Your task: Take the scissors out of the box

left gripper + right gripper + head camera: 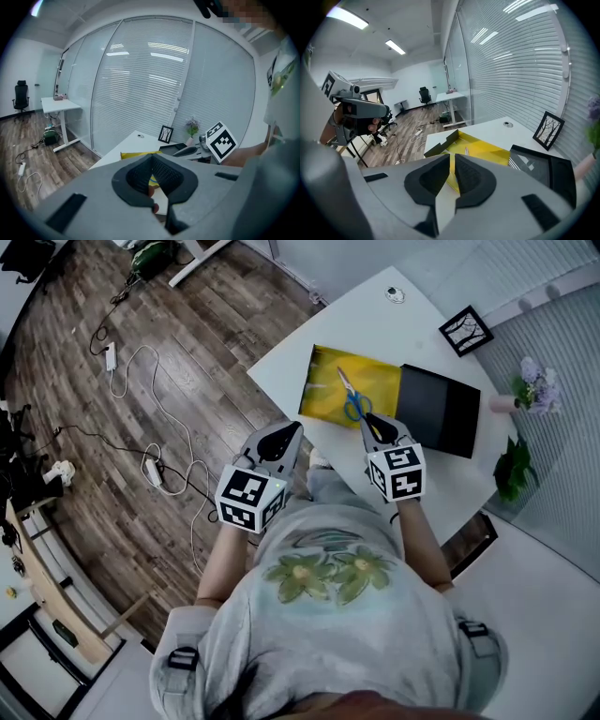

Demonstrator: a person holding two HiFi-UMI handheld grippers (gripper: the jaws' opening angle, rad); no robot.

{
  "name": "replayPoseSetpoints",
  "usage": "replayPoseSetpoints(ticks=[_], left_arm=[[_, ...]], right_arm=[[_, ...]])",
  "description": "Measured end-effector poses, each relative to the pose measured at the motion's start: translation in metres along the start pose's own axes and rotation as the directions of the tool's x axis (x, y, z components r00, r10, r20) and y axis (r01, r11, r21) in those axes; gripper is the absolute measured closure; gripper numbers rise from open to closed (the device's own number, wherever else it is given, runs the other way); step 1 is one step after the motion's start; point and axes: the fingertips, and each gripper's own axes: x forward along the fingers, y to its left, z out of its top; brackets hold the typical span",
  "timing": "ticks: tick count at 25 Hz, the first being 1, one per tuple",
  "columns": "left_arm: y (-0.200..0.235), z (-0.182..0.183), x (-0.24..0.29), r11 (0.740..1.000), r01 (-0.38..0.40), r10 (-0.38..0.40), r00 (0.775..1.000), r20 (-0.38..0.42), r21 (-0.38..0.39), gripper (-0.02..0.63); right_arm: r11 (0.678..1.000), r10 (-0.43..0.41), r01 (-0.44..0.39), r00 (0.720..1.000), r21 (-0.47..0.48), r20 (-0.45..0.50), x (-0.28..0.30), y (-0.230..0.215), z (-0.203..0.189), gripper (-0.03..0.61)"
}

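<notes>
Head view — scissors (352, 397) in yellow box (325, 397), R tool (367, 420) near

Inspection notes: a white table (375, 329) is standing on a wood floor (103, 531). A framed picture (466, 330) is sitting near the table's far edge. A vase of pale flowers (530, 390) and a green plant (514, 470) are standing by its right side. White cables (173, 432) are trailing across the floor.
</notes>
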Motion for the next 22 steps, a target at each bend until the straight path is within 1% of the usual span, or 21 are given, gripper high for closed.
replayPoseSetpoints(ticks=[6, 10, 13, 17, 22], left_arm=[[0.001, -0.003, 0.004, 1.000, 0.000, 0.000, 1.000, -0.010, -0.008, 0.607], [0.002, -0.005, 0.011, 1.000, -0.002, 0.002, 1.000, -0.025, -0.008, 0.606], [0.004, -0.004, 0.015, 1.000, -0.005, 0.005, 0.999, -0.034, -0.002, 0.606], [0.008, 0.000, 0.019, 1.000, -0.014, 0.014, 0.999, -0.036, 0.010, 0.607], [0.015, -0.001, 0.021, 0.999, -0.017, 0.018, 0.998, -0.055, 0.032, 0.607]], right_arm=[[1.000, 0.002, -0.002, 1.000, 0.002, -0.021, 0.010, -0.005, -0.004, 0.569], [1.000, 0.002, -0.001, 0.998, 0.011, -0.063, 0.018, -0.010, -0.014, 0.569], [1.000, 0.012, -0.011, 0.996, 0.017, -0.089, 0.025, -0.012, -0.020, 0.564], [1.000, 0.028, -0.026, 0.994, 0.017, -0.102, 0.033, -0.013, -0.021, 0.541], [1.000, 0.020, -0.018, 0.992, 0.012, -0.124, 0.043, -0.018, -0.023, 0.538]])
